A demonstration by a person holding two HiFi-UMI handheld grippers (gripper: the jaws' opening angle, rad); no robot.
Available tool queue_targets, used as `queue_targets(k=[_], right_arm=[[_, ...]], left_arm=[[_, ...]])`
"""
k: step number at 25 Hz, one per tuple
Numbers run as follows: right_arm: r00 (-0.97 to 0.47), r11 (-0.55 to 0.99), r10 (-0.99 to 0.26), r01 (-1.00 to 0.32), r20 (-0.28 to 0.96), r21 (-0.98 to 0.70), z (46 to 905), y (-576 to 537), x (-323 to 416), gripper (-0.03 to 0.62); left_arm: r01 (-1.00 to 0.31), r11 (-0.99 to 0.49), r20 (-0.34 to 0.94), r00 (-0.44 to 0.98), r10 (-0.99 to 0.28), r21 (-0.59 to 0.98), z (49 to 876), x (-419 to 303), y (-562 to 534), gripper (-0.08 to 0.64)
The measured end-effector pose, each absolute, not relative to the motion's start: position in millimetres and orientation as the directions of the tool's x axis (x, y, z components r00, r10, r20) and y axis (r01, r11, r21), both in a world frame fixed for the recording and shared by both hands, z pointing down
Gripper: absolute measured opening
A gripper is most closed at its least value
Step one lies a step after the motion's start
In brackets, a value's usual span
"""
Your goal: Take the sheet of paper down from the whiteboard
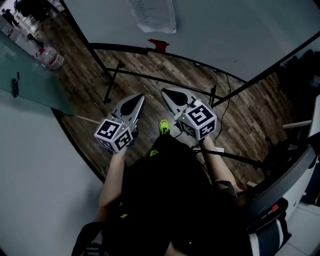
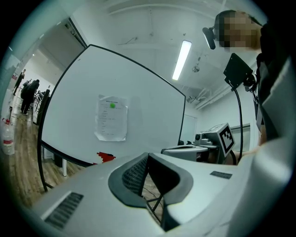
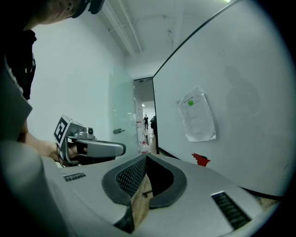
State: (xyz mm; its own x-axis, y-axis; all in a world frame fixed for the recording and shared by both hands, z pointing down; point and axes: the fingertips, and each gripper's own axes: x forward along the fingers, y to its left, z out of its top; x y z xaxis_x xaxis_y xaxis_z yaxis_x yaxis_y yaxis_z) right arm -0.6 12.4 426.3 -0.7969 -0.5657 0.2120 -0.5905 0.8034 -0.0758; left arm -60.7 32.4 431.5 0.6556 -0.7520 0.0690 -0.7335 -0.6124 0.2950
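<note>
A printed sheet of paper [image 2: 111,117] hangs on the whiteboard [image 2: 148,106], pinned near its top by a green magnet. The same sheet of paper [image 3: 197,114] shows in the right gripper view and at the top of the head view as paper [image 1: 152,14]. A red eraser [image 1: 158,45] sits on the board below it. My left gripper [image 1: 138,97] and right gripper [image 1: 166,92] are held side by side in front of me, both shut and holding nothing, well short of the board. Their jaws meet at the tips, left gripper [image 2: 147,154], right gripper [image 3: 146,156].
The whiteboard stands on a black frame [image 1: 150,75] with legs across the wood floor. A glass partition [image 1: 30,75] and a plastic bottle [image 1: 50,57] are at the left. Cables run over the floor at the right, beside a machine [image 1: 295,170]. Distant people stand at the corridor's end [image 3: 147,121].
</note>
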Motion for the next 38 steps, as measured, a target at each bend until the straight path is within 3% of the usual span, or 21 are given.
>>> queue_targets(k=[16, 38], right_arm=[[-0.828, 0.826, -0.514, -0.548, 0.225, -0.132, 432.5, -79.0, -6.9, 0.012], [-0.868, 0.875, -0.457, -0.478, 0.194, -0.077, 415.1, -188.6, -5.4, 0.021]], left_arm=[[-0.752, -0.588, 0.113, 0.639, -0.761, 0.297, 439.3, -52.5, -59.9, 0.018], [-0.807, -0.548, 0.115, 0.579, -0.807, 0.219, 425.5, -37.8, -165.1, 0.018]])
